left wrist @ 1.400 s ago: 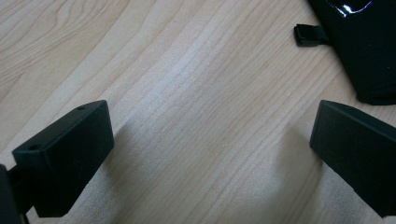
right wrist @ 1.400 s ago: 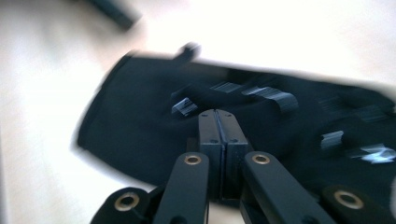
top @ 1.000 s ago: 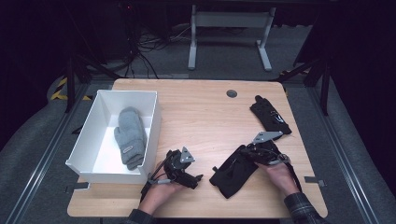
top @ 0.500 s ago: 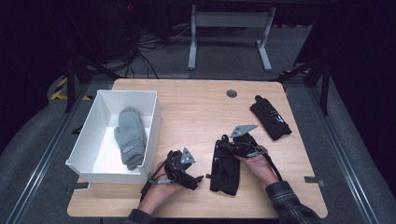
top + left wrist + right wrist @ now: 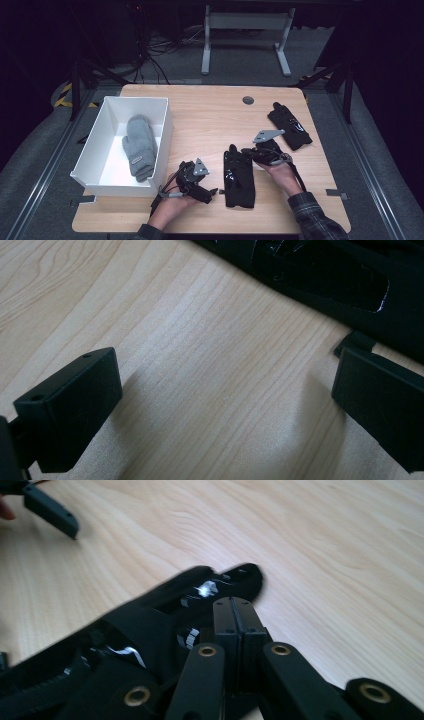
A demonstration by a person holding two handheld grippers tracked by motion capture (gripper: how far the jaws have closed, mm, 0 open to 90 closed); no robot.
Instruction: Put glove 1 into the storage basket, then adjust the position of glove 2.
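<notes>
While the right gripper's [image 5: 246, 151] fingers pinch it, the black glove [image 5: 238, 176] lies flat, glossy-striped.

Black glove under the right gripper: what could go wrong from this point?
The right gripper is shut on the black glove near its finger end only, so the thin fold could slip out if lifted or dragged. The left gripper rests open right beside that glove's edge; the two tools may collide or snag the fabric. The white bin with the grey mitten lies past the left hand, so a carry there could brush it.
</notes>
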